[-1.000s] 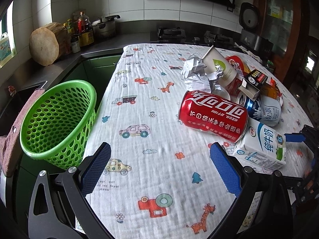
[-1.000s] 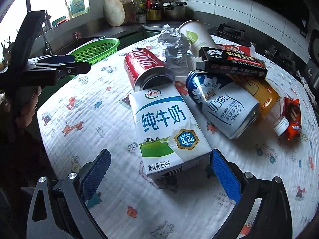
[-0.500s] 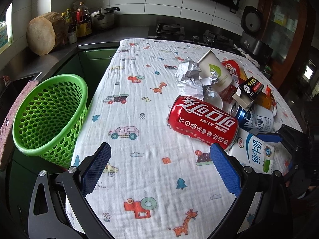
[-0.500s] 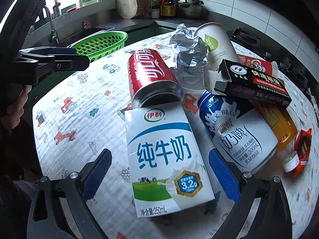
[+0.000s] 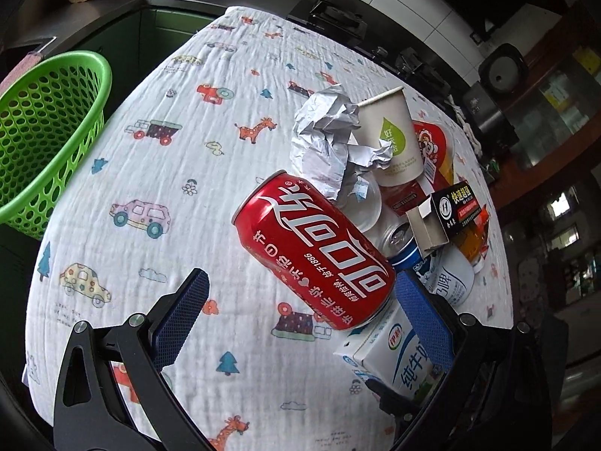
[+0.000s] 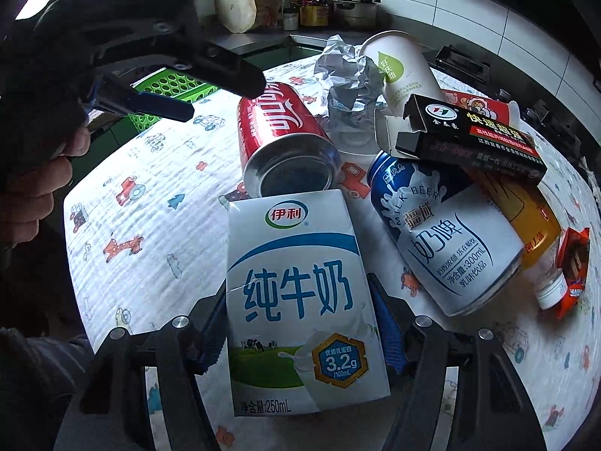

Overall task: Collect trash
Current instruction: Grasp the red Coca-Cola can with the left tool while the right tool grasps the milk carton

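A white tablecloth (image 5: pixel 188 158) printed with little cars, giraffes and trees is spread over the table. Behind it, a round wooden chopping block (image 6: pixel 236 7) is parked on the dark counter (image 5: pixel 97 7), with a bunch of sauce bottles (image 6: pixel 300 3) lined up beside it and a metal pot (image 6: pixel 355 9) just past those. A gas stove (image 5: pixel 334 22) is seen by the white tiled wall (image 6: pixel 488 18).

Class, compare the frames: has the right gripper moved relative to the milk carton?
Yes. The right gripper advanced toward the milk carton; its blue pads now flank the carton's sides, nearer the red can.
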